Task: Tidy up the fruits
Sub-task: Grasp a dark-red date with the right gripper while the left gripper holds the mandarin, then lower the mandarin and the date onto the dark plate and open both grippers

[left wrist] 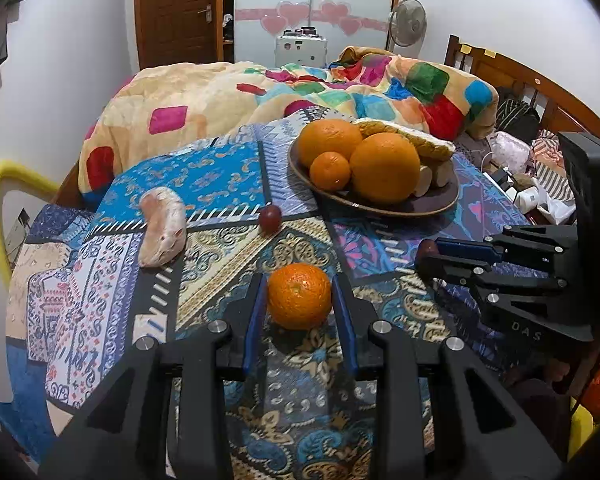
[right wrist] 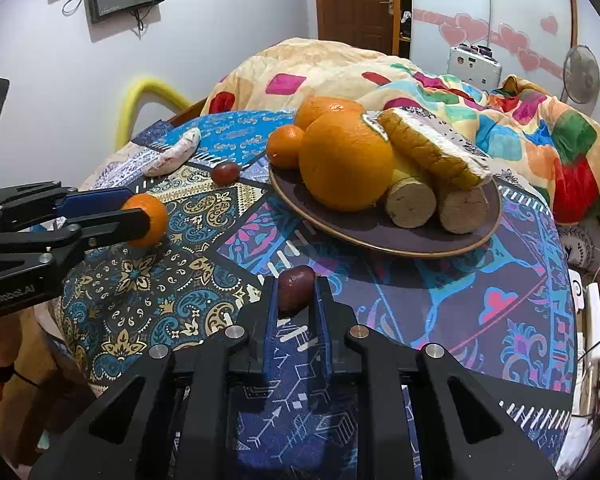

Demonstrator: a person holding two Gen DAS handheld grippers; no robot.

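Note:
My left gripper is shut on a small orange resting on the patterned cloth; it also shows in the right wrist view. My right gripper is shut on a dark red date; in the left wrist view this gripper reaches in from the right. A brown plate at the back holds two large oranges, a small orange and pieces of bread. A second date lies loose on the cloth.
A pale wrapped item lies on the cloth at the left. The round table is covered by a patterned cloth. A bed with a colourful blanket stands behind it. A yellow chair back is at the left edge.

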